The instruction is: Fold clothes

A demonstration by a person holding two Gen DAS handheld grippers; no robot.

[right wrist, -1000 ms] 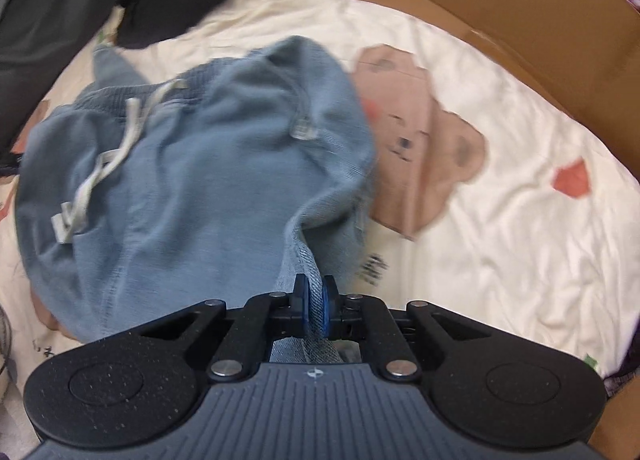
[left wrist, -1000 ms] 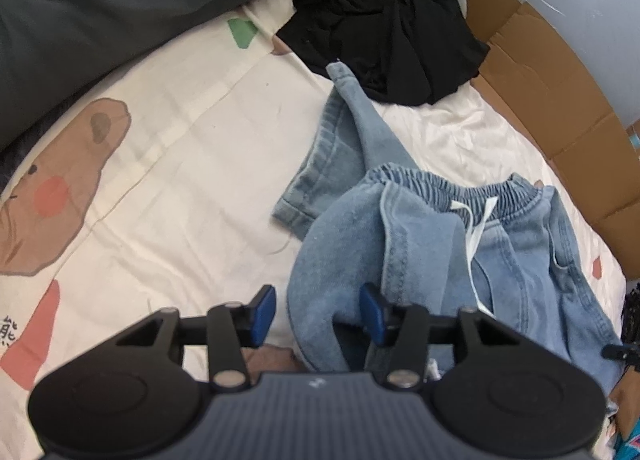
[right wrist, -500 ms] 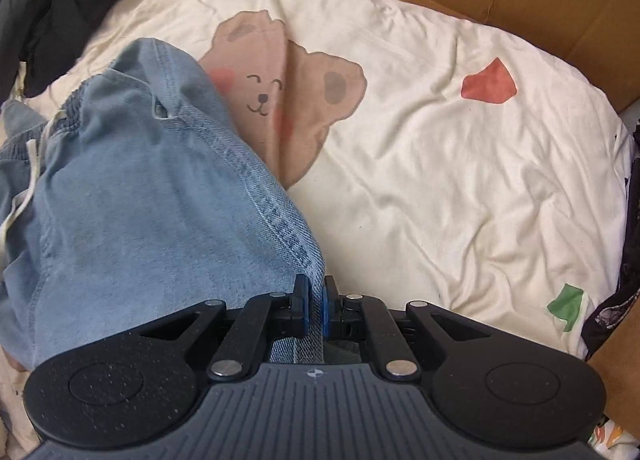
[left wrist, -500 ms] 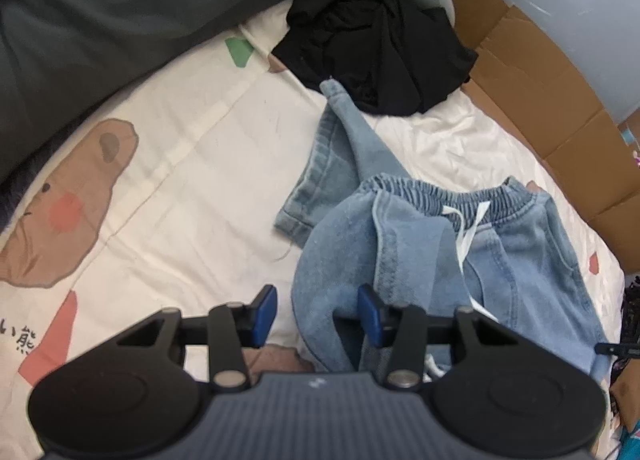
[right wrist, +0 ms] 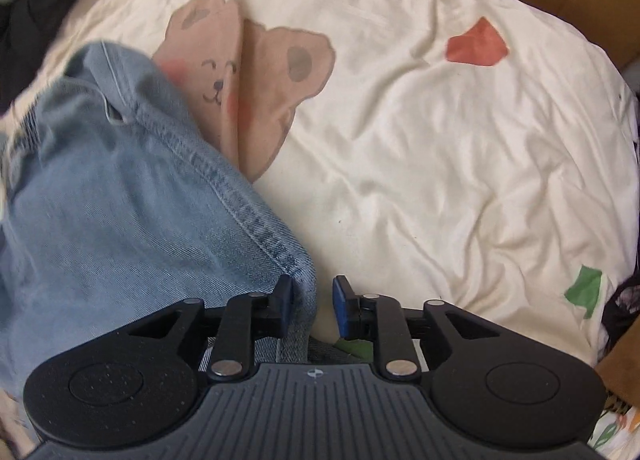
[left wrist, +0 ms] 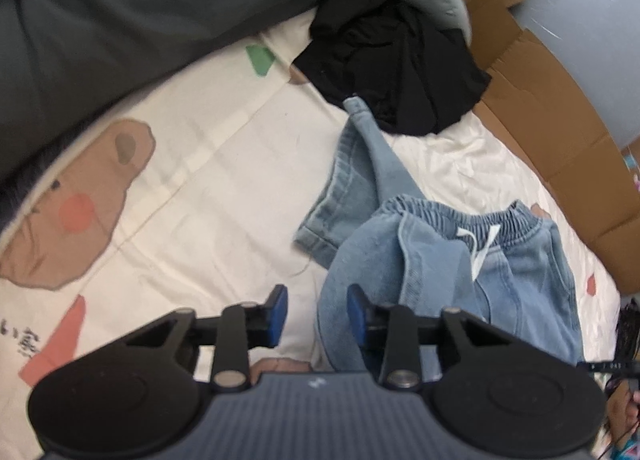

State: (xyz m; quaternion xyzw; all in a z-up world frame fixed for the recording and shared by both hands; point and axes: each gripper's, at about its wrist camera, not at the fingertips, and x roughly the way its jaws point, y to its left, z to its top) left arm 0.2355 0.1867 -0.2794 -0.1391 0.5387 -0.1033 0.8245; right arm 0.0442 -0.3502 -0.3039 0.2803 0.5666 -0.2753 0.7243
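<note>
Left gripper [left wrist: 316,314] is closing, jeans [left wrist: 440,260] edge between its parted jaws; right gripper [right wrist: 313,306] is opening, releasing the denim; black garment [left wrist: 392,63] at twelve o'clock.

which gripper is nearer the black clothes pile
Left. The left gripper faces the black clothes pile across the jeans; the right gripper, opening beside a denim edge, is farther.

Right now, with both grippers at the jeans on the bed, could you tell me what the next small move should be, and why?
Probably lift the right gripper clear of the jeans: its jaws are opening, the denim edge between them no longer pinched. The left gripper is closing around the fold's edge, not yet pinching it, so it looks set to take over.
</note>
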